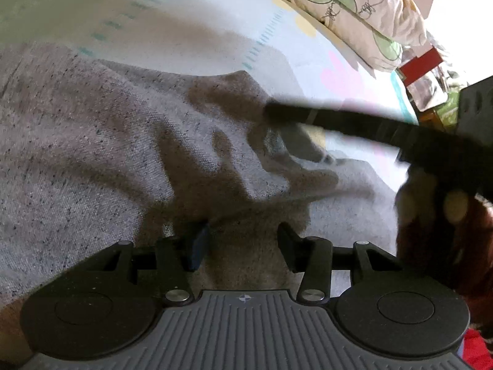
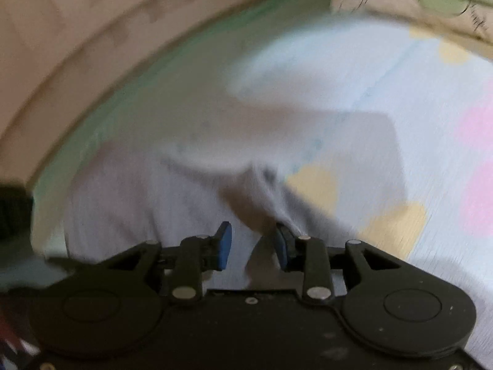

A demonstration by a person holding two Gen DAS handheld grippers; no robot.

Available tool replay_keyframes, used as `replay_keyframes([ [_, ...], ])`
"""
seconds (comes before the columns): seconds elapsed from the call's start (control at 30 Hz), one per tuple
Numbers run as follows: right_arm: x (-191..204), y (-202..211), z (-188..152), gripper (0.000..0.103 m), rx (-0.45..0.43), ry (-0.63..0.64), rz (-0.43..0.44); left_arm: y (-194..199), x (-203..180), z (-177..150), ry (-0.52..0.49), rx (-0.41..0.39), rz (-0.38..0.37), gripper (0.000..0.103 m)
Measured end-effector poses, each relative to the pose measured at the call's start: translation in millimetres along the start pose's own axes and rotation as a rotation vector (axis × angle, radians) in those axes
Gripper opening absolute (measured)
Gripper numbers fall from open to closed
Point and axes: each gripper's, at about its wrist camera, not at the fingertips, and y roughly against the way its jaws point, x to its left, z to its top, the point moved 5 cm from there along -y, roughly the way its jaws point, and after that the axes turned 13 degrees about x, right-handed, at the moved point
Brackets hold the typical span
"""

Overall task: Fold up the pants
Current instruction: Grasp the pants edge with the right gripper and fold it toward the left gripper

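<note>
Hovering low over the grey sweatpants [image 1: 101, 160], which lie rumpled on a pastel-patterned bedsheet [image 1: 191, 15]. Left gripper [image 1: 243, 246] spread wide with nothing between the pads, only shadowed fabric below. Right gripper [image 2: 253, 246] also parted, a dark fold of the cloth rising in the gap, close to the right-hand pad; hard to say through the motion blur whether any cloth is actually pinched, but apparently not.

Likely trouble from here: closing on a single layer rather than the full thickness, leaving the fold lopsided; snagging the bedsheet together with the pants, given how flat the fabric lies; dragging ridges [image 1: 234, 166] into the fold instead of smoothing them; crossing paths with the other gripper, whose dark finger [image 1: 339, 123] reaches across the left view.

Readable writing: none. Only cursive-looking squiggles on the leaf-print pillow [image 1: 348, 3], too small to make out.
</note>
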Motion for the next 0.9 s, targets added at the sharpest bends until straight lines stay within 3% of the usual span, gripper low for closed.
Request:
replay_keyframes([
  [0.07, 0, 9, 11, 0.048, -0.049, 0.001, -0.013, 2, 3, -3, 0.006, -0.002, -0.005, 0.047],
  [0.2, 2, 1, 27, 0.049, -0.028, 0.046, -0.054, 4, 5, -5, 0.009, -0.004, -0.008, 0.047],
  [0.3, 8, -17, 30, 0.043, 0.060, 0.089, -0.039, 5, 5, -8, 0.009, -0.006, -0.008, 0.047],
  [0.37, 11, -29, 27, 0.031, 0.123, 0.133, -0.042, 6, 5, -8, 0.005, -0.008, -0.005, 0.047],
  [0.53, 22, -38, 36, 0.029, 0.145, 0.168, -0.018, 5, 0, -8, 0.008, -0.013, -0.001, 0.046],
  [0.6, 26, -39, 48, 0.008, 0.136, 0.180, -0.013, 5, -2, -8, 0.003, -0.014, 0.006, 0.046],
  [0.63, 27, -40, 56, 0.004, 0.130, 0.191, -0.022, 5, -4, -9, -0.005, -0.015, 0.014, 0.046],
  [0.73, 26, -41, 79, 0.003, 0.103, 0.215, -0.116, 5, -10, -11, -0.040, -0.018, 0.052, 0.047],
  [0.9, 21, -57, 82, 0.003, 0.145, 0.245, -0.137, 2, -21, -15, -0.096, -0.016, 0.113, 0.046],
])
